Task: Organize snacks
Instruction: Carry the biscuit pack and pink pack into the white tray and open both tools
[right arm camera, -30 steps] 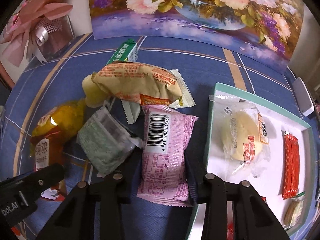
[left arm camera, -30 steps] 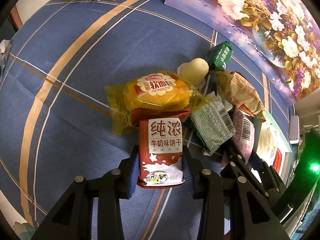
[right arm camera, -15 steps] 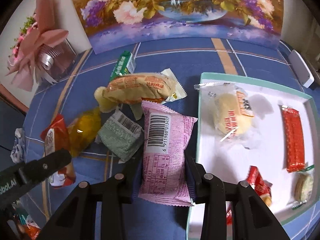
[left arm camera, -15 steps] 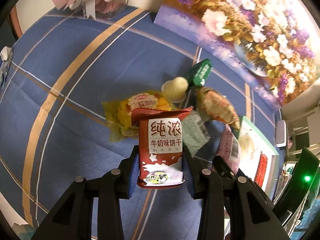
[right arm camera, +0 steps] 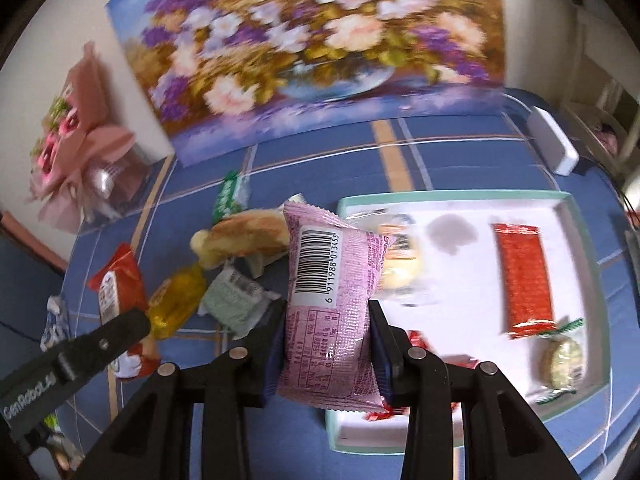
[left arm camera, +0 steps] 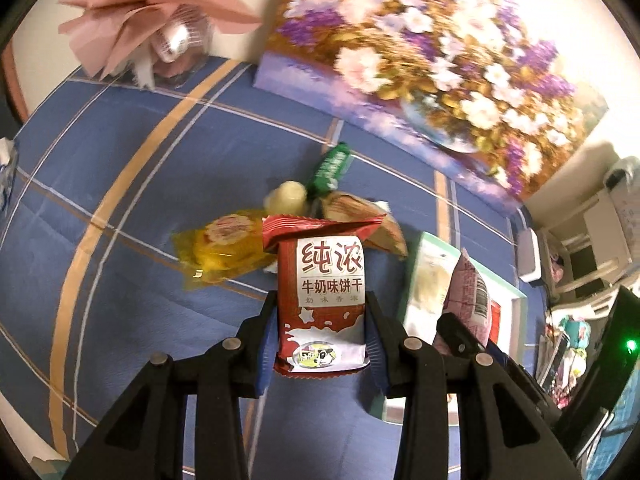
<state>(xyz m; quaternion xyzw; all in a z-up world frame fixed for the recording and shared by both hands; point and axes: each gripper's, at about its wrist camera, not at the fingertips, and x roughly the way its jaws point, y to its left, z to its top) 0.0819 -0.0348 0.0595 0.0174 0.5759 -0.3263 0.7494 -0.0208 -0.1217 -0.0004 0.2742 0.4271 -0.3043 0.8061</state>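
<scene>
Left gripper (left arm camera: 322, 322) clamps a red biscuit packet (left arm camera: 322, 300) between its jaws; right gripper (right arm camera: 328, 334) pinches a pink snack packet (right arm camera: 330, 304) beside the white tray (right arm camera: 582, 280).

Both tools look alike. The left gripper (left arm camera: 322, 326) has matte black angular fingers (left arm camera: 256, 330) with triangular cut-outs, blue pads on the inner faces and round silver screw heads at the joints. The right gripper (right arm camera: 328, 326) matches it; a black bar seen from the right wrist carries white lettering.
</scene>
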